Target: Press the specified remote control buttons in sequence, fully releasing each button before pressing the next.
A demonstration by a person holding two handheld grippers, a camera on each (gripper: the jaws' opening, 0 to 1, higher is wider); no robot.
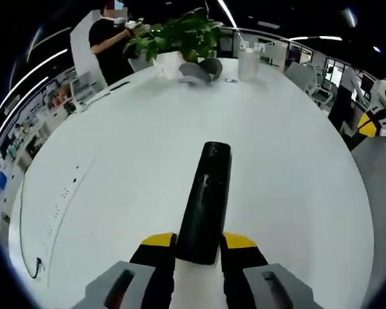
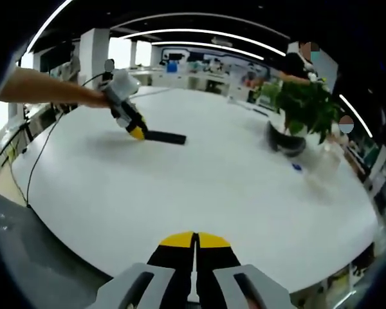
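Observation:
A long black remote control (image 1: 207, 201) lies on the white table (image 1: 296, 161), its near end between the yellow-tipped jaws of my left gripper (image 1: 198, 243), which is shut on it. In the right gripper view the same remote (image 2: 166, 137) sticks out flat from the left gripper (image 2: 130, 117), held by a person's arm at the far left of the table (image 2: 180, 193). My right gripper (image 2: 194, 241) hovers over the table's near edge with its jaws shut together on nothing.
A potted green plant (image 1: 180, 38) stands at the table's far end, with a grey object (image 1: 199, 69) and a clear cup (image 1: 249, 63) beside it. A person in black (image 1: 109, 42) stands behind the plant. A cable (image 1: 26, 219) runs along the left edge. Chairs stand at the right.

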